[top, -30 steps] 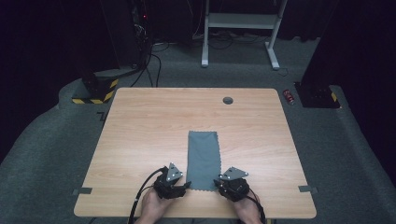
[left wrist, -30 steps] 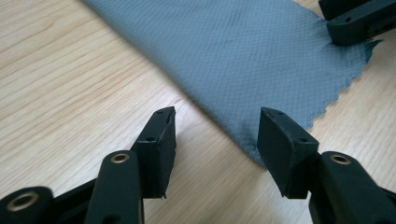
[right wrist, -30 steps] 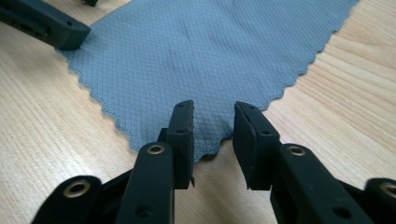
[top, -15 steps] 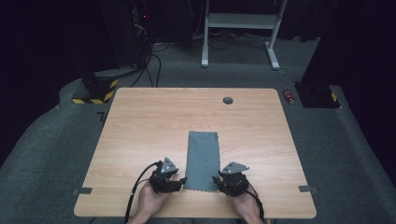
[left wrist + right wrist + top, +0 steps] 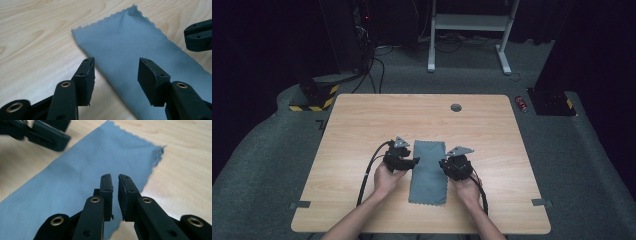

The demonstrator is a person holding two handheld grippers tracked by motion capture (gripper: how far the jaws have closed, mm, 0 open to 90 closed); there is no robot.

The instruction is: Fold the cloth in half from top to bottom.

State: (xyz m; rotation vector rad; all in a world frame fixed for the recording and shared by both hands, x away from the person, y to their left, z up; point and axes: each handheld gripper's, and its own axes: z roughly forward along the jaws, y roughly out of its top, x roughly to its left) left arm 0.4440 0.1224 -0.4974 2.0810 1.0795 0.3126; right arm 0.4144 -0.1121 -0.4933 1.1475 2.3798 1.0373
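Observation:
A grey-blue cloth (image 5: 429, 175) lies flat as a long folded strip on the wooden table (image 5: 362, 130). My left gripper (image 5: 414, 162) hovers at the cloth's left edge, and in the left gripper view its jaws (image 5: 116, 72) stand open over that edge of the cloth (image 5: 130, 42), with nothing between them. My right gripper (image 5: 443, 164) is at the cloth's right edge. In the right gripper view its jaws (image 5: 115, 182) have just been closing. A narrow slit remains between them, with nothing in it, and the cloth (image 5: 80, 175) lies below.
A round cable hole (image 5: 456, 107) sits near the table's far edge. On the carpet beyond lie a red can (image 5: 522, 103), a yellow-black striped block (image 5: 314, 96) and cables. White desk legs (image 5: 431, 45) stand further back. Bare wood lies either side of the cloth.
Both hands have moved away from the table's near edge, along the cloth's sides to about its middle. The cloth has stayed in place.

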